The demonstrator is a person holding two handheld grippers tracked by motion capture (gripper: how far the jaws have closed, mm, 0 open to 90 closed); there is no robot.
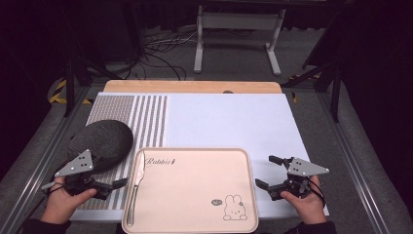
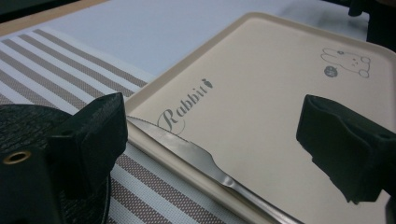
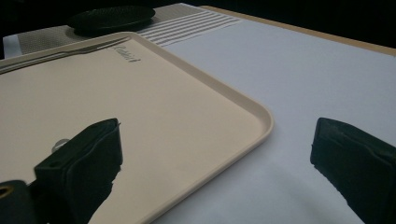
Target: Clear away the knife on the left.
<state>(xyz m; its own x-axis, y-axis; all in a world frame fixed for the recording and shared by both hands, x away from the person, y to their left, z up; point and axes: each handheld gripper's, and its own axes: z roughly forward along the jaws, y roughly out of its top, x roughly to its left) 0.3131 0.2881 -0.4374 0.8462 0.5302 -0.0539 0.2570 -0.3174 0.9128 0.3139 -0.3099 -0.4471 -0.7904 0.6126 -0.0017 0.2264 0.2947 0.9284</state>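
Note:
A beige tray (image 1: 195,195) with a rabbit drawing lies at the front middle of the table. A metal knife (image 1: 138,183) rests along the tray's left rim, blade pointing away. My left gripper (image 1: 114,187) is open at that left edge; in the left gripper view its jaws (image 2: 210,112) straddle the knife (image 2: 187,149), one above a dark round plate (image 2: 23,121), the other above the tray (image 2: 261,93). My right gripper (image 1: 268,171) is open by the tray's right side; in the right gripper view (image 3: 217,135) one jaw hangs over the tray (image 3: 116,102), the other over the white mat.
The dark round plate (image 1: 104,141) sits on a striped placemat (image 1: 146,117) at the left. A white mat (image 1: 229,122) covers the middle and right of the table. A wooden edge (image 1: 195,87) runs along the far side, with cables and a white stand on the floor beyond.

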